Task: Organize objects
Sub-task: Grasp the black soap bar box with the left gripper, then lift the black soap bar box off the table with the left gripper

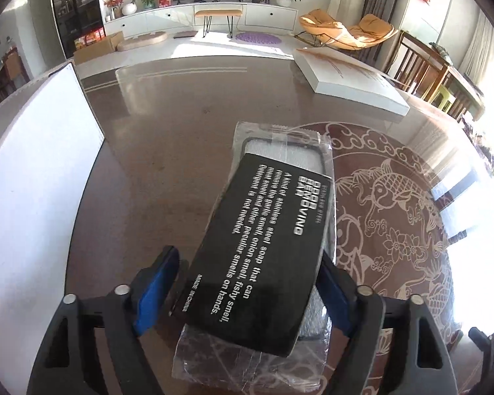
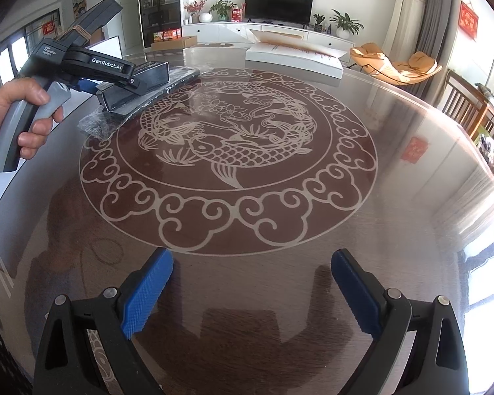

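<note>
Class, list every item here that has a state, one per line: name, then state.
Left tongs: around the black soap box, pad contact unclear.
Black soap box: closed, lying on the plastic-wrapped pack.
Plastic-wrapped pack: sealed, flat on the table.
Right tongs: open, empty, above the table.
White flat box: closed, at the far table edge.

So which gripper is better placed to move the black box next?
Left. The left gripper already straddles the black box atop a plastic-wrapped pack, while the right gripper hangs open over bare table.
</note>
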Motion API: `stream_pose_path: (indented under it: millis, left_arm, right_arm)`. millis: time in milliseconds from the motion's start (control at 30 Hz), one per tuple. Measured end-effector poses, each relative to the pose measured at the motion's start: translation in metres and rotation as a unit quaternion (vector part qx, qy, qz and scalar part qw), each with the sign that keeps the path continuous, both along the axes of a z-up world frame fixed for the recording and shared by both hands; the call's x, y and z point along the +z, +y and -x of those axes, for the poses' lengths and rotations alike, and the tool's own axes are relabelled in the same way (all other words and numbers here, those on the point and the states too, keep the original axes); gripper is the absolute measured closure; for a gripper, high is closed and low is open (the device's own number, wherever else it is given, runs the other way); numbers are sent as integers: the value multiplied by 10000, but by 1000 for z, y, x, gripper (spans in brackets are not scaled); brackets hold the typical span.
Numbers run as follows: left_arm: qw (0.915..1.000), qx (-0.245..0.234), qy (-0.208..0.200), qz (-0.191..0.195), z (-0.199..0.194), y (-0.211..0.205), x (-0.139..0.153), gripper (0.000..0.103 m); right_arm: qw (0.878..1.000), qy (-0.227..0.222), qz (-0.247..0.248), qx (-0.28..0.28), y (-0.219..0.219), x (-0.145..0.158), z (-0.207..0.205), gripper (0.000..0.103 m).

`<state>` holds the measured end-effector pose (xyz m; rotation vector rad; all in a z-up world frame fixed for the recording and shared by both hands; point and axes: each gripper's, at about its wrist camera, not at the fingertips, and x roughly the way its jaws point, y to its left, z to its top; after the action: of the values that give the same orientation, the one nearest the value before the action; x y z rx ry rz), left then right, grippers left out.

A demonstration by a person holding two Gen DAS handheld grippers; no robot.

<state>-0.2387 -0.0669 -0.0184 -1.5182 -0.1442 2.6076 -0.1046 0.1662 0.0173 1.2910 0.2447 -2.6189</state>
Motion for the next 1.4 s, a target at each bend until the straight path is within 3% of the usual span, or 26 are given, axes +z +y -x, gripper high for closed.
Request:
stream_pose_path:
  millis: [33, 167, 300, 533, 567, 633, 800, 1400]
  left_arm:
    - [9998, 170, 22, -113, -2, -6, 1, 43]
    - [9979, 566, 310, 68, -41, -17, 8, 44]
    - [9930, 1121, 205, 317, -108, -33, 3, 44]
    - [9880, 1533, 120, 136, -179, -46, -7, 42]
    - [9877, 1552, 136, 126, -182, -46, -8, 38]
    - [9863, 1635, 102, 194, -186, -45, -11, 11]
    - [9828, 1642, 280, 796, -193, -41, -21, 0]
    - [9825, 1644, 351, 802, -191, -37, -22, 0]
  right_arm:
    - [10000, 1, 8, -3, 1, 0, 0, 6]
    - [10000, 3, 19, -11, 1, 0, 0, 6]
    - [10000, 1, 18, -9, 2, 0, 0, 6]
    - [10000, 6, -35, -15, 1, 0, 0, 6]
    - [10000, 5, -33, -14, 1, 0, 0, 6]
    - [10000, 6, -37, -23, 1, 0, 0, 6]
    - [10000, 20, -67, -46, 1, 0, 0, 5]
    - [9996, 71, -223, -155, 0, -1, 1, 0]
